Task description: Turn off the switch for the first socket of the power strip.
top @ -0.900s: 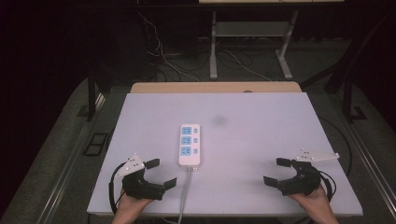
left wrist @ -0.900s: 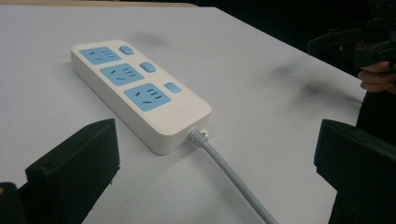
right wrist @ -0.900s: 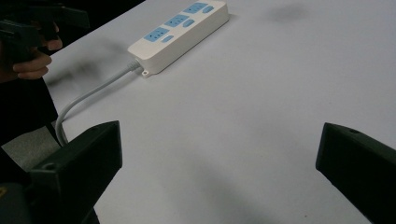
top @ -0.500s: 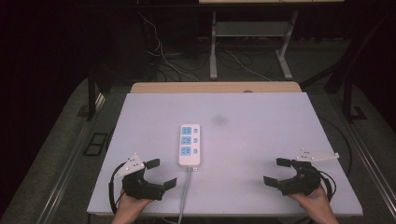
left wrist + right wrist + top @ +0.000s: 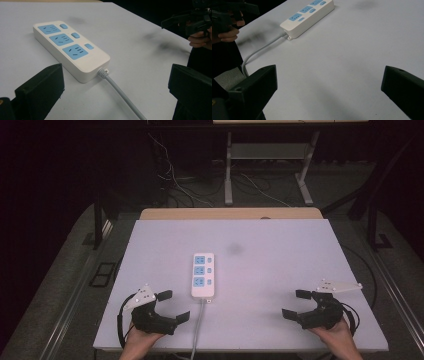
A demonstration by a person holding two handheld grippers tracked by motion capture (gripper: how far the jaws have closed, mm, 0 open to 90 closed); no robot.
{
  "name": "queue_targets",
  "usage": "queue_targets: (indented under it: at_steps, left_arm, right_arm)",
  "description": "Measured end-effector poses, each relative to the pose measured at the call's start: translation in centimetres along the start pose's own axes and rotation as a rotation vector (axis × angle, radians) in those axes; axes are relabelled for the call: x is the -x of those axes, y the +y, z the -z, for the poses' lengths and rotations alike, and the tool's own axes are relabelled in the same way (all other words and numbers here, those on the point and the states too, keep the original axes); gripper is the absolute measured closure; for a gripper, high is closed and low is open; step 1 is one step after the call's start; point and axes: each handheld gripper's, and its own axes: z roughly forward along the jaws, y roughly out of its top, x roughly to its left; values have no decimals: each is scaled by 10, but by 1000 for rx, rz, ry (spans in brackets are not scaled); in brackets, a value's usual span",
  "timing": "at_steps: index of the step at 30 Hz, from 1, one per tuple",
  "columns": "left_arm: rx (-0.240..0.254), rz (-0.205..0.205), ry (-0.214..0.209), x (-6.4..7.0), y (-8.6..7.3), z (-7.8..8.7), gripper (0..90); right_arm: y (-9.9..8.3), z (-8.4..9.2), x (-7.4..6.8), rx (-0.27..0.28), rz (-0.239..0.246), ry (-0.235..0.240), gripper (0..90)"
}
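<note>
A white power strip (image 5: 203,274) with three blue sockets and a blue switch beside each lies flat on the white table (image 5: 280,270), a little left of the middle and closer to the near edge than to the far one, its long side running from far to near. Its grey cord (image 5: 198,330) leaves the near end and runs over the near edge of the table. The left gripper (image 5: 170,306) rests at the near left corner, held by the person's left hand (image 5: 142,340), with its jaws spread wide and nothing between them; it sits just left of the strip's near end without touching it. In the left gripper view the power strip (image 5: 70,47) lies ahead between the two black jaws, its cord (image 5: 120,95) trailing toward the camera. The right gripper (image 5: 297,304) rests near the near right corner, well apart from the strip, held by the right hand (image 5: 332,337), and its jaws are likewise spread with only bare tabletop between them. A faint dark smudge (image 5: 234,249) marks the table just right of the strip's far end.
</note>
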Motion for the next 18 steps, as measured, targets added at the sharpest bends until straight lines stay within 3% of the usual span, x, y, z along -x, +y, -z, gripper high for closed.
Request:
queue_targets:
  at_steps: [10,18]
  left_arm:
    - [-22,-11,-11,1,4,-2,0]
    - [-59,-47,-19,2,17,-5,0]
  right_arm:
    - [0,2,2,0,-2,-2,3]
    - [-1,3,3,0,-1,-7,3]
